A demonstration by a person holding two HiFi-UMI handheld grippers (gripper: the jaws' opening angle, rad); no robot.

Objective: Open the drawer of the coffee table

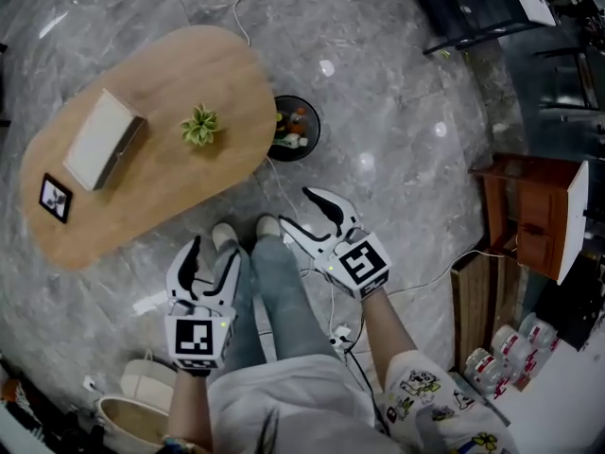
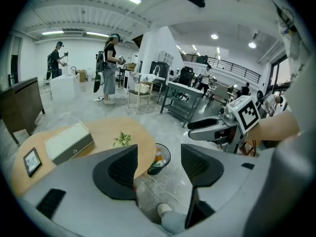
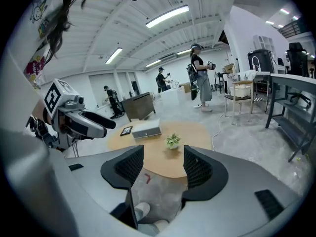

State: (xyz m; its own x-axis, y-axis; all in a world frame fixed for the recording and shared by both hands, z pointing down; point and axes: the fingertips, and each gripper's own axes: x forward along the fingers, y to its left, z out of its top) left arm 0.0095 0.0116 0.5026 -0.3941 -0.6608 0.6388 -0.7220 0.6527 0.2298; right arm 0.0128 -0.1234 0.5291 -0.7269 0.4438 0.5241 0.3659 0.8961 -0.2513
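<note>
An oval wooden coffee table (image 1: 161,173) stands on the grey floor ahead of me to the left. On it lie a white box with a dark front and a small knob (image 1: 102,138), a small green plant (image 1: 199,126) and a little framed picture (image 1: 55,198). My left gripper (image 1: 213,256) hovers open and empty near the table's close edge, above my knees. Held higher to the right, my right gripper (image 1: 302,212) is also open and empty. The right gripper view shows the table (image 3: 158,154), box (image 3: 146,130) and plant (image 3: 172,140) beyond its jaws. No drawer in the table itself is visible.
A black bin (image 1: 296,128) holding bottles sits at the table's far side, with a cable running past it. My legs and shoes (image 1: 267,272) are below the grippers. A wooden cabinet (image 1: 529,218) and bottles (image 1: 510,348) stand at right. People stand far off (image 2: 109,65).
</note>
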